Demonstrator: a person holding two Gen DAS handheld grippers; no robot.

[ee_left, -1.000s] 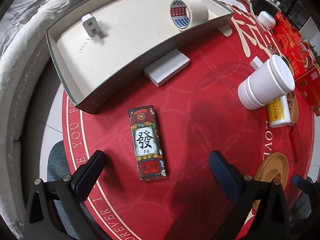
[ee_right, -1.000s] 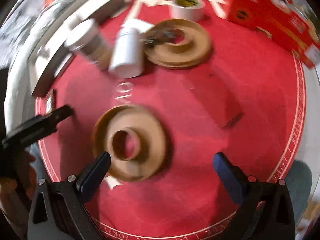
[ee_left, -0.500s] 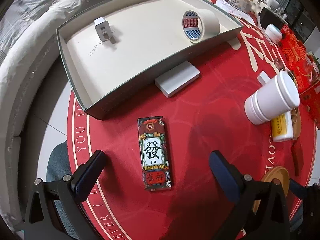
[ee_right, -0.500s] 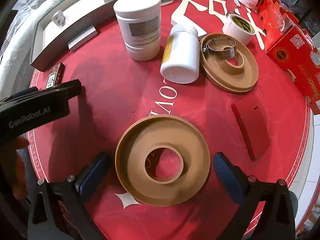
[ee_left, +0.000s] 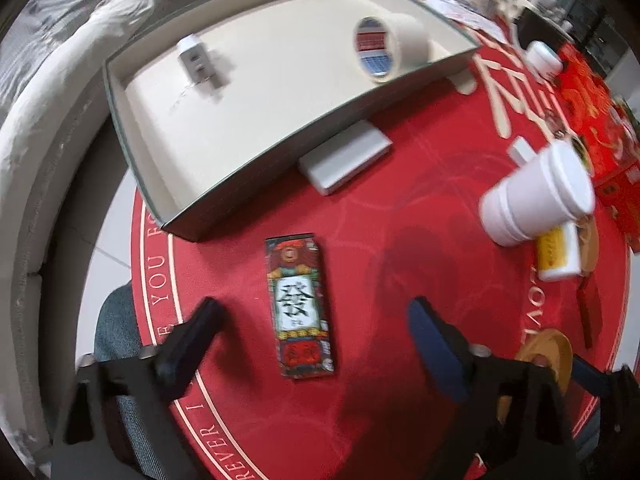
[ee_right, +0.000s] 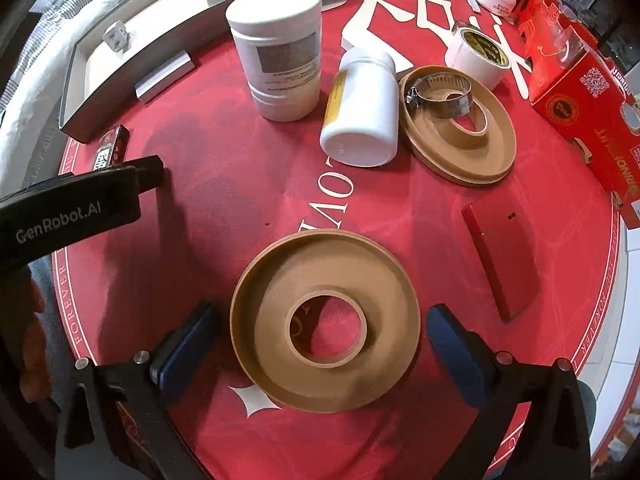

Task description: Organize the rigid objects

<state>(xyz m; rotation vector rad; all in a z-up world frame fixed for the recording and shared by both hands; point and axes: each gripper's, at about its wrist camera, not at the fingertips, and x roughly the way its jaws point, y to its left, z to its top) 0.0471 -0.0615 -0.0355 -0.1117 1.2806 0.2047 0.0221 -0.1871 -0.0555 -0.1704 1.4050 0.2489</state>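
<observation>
A mahjong-print card box (ee_left: 300,308) lies flat on the red table mat. It sits between the fingers of my left gripper (ee_left: 316,310), whose jaws are closing with neither pad touching it. A tan ring-shaped disc (ee_right: 276,320) lies flat between the fingers of my right gripper (ee_right: 322,316). That gripper points straight down and is open, with a small gap at each pad. The grey box with a beige floor (ee_left: 132,128) holds a tape roll (ee_left: 384,48) and a white charger (ee_left: 196,60).
A pale flat block (ee_left: 344,156) lies against the box's front wall. Beyond the ring stand a white jar (ee_right: 280,48), a toppled white bottle (ee_right: 360,120), a second tan disc (ee_right: 480,152) bearing a metal hose clamp (ee_right: 440,96), a red flat case (ee_right: 504,256) and red cartons (ee_right: 580,92).
The left fingers have drawn closer together around the card box, which now sits nearer in view. The right gripper has swung across the table and come to rest over the tan ring.
</observation>
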